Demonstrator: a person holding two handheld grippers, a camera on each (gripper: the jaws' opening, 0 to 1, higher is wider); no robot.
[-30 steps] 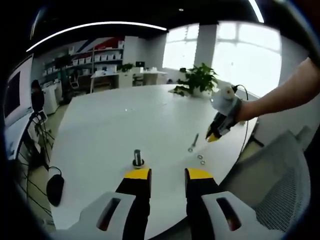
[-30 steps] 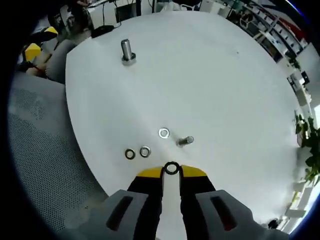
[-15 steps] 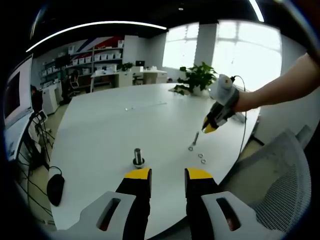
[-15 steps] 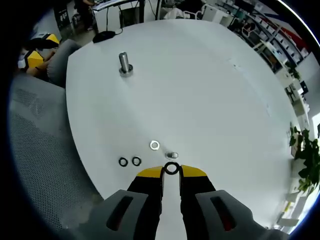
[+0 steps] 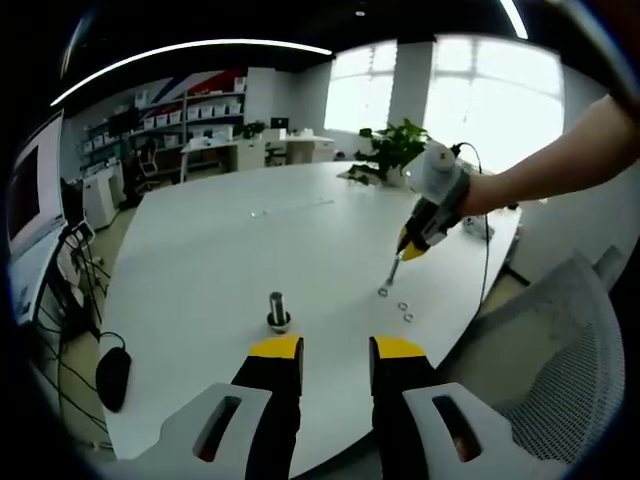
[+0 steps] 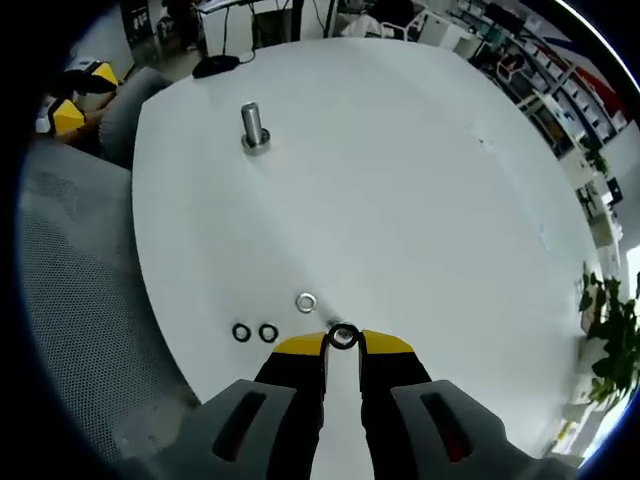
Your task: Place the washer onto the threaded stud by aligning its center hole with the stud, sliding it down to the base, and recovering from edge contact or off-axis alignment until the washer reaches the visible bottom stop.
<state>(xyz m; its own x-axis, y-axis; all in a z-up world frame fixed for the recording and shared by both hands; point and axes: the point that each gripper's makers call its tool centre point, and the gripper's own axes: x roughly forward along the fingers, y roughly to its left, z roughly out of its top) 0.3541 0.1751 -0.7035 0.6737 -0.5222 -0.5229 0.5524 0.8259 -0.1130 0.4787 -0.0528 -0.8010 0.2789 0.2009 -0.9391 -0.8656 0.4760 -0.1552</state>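
An upright threaded stud (image 5: 277, 310) (image 6: 253, 127) stands on the white table (image 5: 220, 260), a short way ahead of my left gripper (image 5: 335, 347), which is open with nothing between its fingers. My right gripper (image 6: 343, 342) is shut on a dark washer (image 6: 343, 336) held at its fingertips, above the table and well away from the stud. In the left gripper view the right gripper (image 5: 410, 248) hangs over a lying bolt (image 5: 391, 274) at the table's right side. Loose washers (image 6: 254, 332) and a bright one (image 6: 306, 301) lie below it.
A grey mesh chair (image 5: 560, 380) (image 6: 70, 300) stands against the table's near edge. A black mouse (image 5: 110, 375) lies at the left edge. A potted plant (image 5: 395, 155) stands at the far end. Shelves and desks fill the room beyond.
My right gripper has risen and shifted slightly toward the stud with the washer in it; the lying bolt has slipped under its fingertips. The left gripper has stayed put.
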